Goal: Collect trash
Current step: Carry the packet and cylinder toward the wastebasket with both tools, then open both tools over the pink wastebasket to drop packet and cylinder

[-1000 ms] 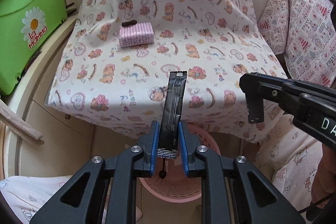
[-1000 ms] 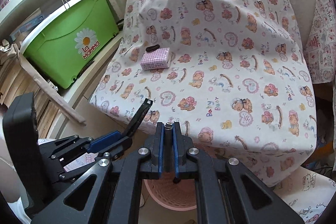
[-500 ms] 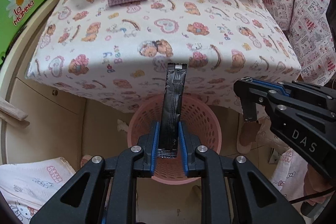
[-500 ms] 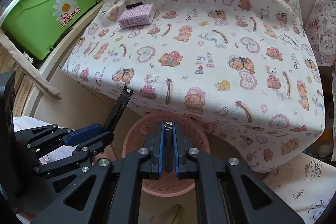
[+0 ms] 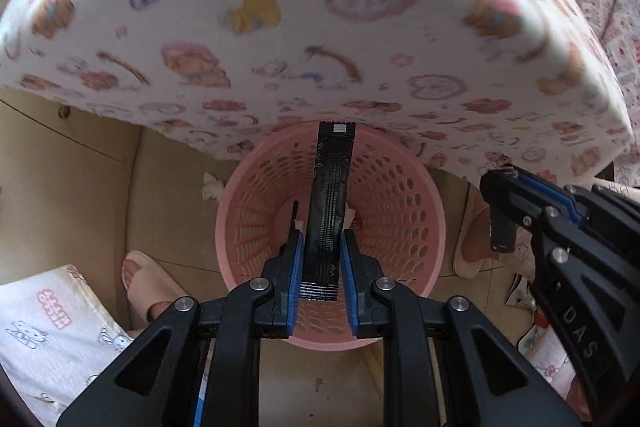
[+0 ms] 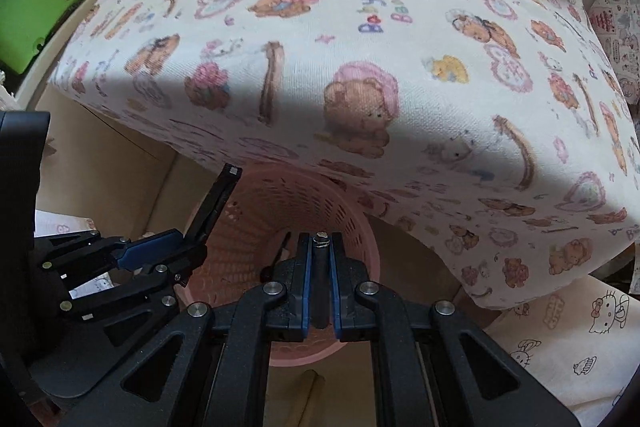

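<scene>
In the left wrist view, our left gripper [image 5: 320,259] is clamped on a black sachet [image 5: 329,203], a long flat stick pack with a crimped end and a small pale square at its tip, pointing to twelve o'clock over the mouth of the pink perforated basket [image 5: 404,195]. We judge that its far end sits close to the hanging teddy-print cloth [image 5: 360,39], so it could catch there or tip over the rim when let go. In the right wrist view, our right gripper [image 6: 320,259] is closed on a slim dark stick with a pale tip [image 6: 321,241], above the same basket [image 6: 256,211]; something so thin might slip through the holes.
</scene>
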Available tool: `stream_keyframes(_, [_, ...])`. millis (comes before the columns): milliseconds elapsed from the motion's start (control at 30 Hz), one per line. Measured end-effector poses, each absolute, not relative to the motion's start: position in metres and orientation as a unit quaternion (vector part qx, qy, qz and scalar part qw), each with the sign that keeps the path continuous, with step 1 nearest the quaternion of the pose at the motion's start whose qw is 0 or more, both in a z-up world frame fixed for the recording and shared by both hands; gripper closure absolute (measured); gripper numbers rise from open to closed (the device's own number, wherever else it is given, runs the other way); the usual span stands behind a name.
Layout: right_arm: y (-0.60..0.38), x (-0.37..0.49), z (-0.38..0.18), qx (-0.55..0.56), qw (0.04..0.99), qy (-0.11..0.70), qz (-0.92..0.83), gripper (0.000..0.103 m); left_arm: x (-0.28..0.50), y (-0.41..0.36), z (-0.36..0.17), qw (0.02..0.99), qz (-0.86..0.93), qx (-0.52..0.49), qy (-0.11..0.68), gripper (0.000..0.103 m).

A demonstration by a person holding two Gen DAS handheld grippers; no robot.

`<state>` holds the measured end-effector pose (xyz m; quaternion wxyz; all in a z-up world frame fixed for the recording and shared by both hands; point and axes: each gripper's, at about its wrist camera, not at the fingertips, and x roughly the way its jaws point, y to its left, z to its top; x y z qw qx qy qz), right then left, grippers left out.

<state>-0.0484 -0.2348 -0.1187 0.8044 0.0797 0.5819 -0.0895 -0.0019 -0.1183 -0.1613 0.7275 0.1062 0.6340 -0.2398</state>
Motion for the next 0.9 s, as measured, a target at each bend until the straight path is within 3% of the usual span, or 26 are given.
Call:
stream_keyframes(567, [-0.235, -0.039, -0.191, 0.052, 0.752, 0.647, -0.115, 0.094, 0.012, -0.117, -0.234, 0.679, -0.212, 0.101, 0.696, 0.085])
stream_keyframes(900, [-0.234, -0.040, -0.198, 0.056, 0.748, 0.652, -0.114, 0.094, 0.012, -0.115, -0.253, 0.664, -0.207, 0.103, 0.711, 0.085])
